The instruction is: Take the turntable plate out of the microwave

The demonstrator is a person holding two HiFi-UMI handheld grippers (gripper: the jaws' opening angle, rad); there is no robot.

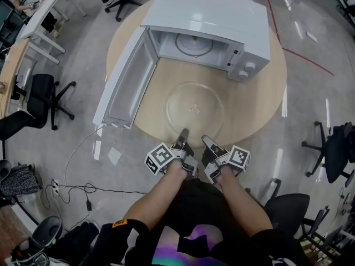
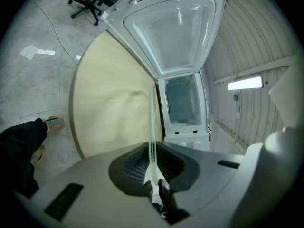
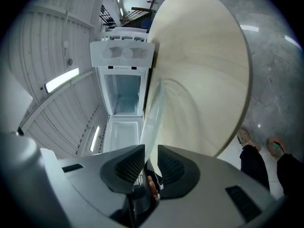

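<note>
Pale round table (image 1: 260,107) shows through the clear turntable plate (image 1: 194,107).

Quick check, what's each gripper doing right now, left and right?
Left gripper: closed on the near rim of the glass turntable plate.
Right gripper: closed on that same rim.

So the turntable plate (image 1: 194,107) has its near rim wedged between the jaws of both the left gripper (image 1: 183,133) and the right gripper (image 1: 206,141), which sit side by side, and the rest of it stretches ahead of them over the table (image 1: 260,110). Straight past the plate's far edge is the microwave (image 1: 208,29), standing on the table with its open cavity facing the jaws. Its door (image 1: 125,79) is swung out ahead and left of the left jaws.
</note>
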